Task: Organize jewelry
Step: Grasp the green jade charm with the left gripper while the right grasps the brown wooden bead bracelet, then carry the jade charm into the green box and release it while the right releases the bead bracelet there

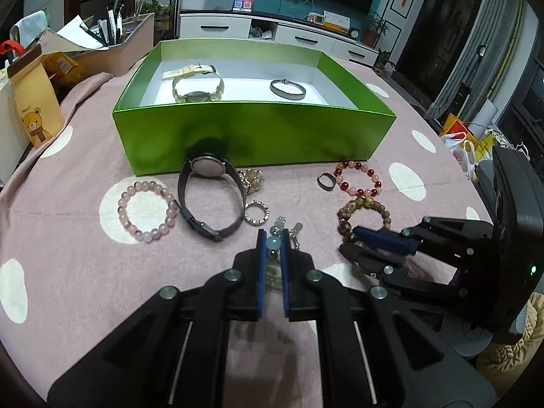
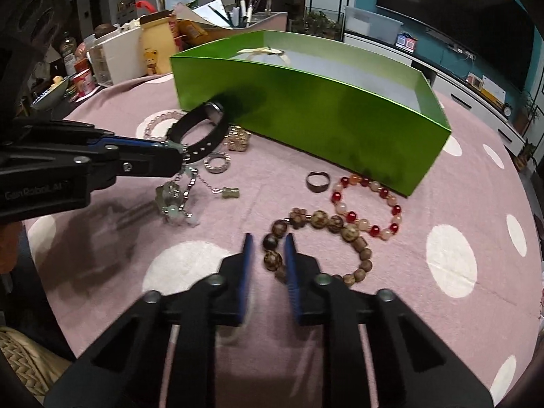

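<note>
My left gripper is shut on a jade-green bead bracelet, which hangs from it just above the cloth in the right wrist view. My right gripper has its jaws around the brown wooden bead bracelet lying on the cloth, the pads close to the beads. The green box holds a cream watch and a grey bangle. In front of it lie a pink bead bracelet, a dark watch, a red bead bracelet and rings.
A gold ornament, a sparkly ring and a dark ring lie on the pink dotted tablecloth. A bear-print carton and a pen holder stand at the far left.
</note>
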A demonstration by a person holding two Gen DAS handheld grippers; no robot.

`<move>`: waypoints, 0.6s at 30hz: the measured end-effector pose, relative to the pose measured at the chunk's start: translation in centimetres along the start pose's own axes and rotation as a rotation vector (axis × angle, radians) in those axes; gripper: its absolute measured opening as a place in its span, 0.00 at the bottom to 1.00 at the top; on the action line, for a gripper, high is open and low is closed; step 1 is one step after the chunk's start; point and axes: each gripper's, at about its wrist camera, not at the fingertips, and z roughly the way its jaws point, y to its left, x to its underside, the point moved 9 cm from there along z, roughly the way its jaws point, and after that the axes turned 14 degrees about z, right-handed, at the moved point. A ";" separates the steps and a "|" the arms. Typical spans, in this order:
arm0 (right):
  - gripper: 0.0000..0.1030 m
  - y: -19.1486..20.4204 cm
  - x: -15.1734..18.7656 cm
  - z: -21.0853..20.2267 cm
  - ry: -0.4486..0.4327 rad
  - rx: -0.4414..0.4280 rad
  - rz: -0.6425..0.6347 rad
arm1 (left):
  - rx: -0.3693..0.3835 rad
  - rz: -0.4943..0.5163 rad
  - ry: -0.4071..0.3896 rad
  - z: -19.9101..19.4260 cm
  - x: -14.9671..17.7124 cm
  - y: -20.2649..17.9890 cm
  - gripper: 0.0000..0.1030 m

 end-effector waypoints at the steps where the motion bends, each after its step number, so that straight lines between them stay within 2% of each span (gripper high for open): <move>1: 0.11 0.2 0.0 0.0 -0.006 0.011 -0.003 | -0.001 0.000 0.000 -0.1 0.0 0.0 0.07; 7: 0.10 -0.2 0.0 -0.1 -0.013 0.009 0.062 | -0.009 0.007 -0.015 -0.9 -0.3 0.0 0.07; 18: 0.10 -2.7 -3.2 -5.0 -0.134 -0.123 0.294 | -0.023 0.025 -0.056 -2.7 -1.6 -0.2 0.07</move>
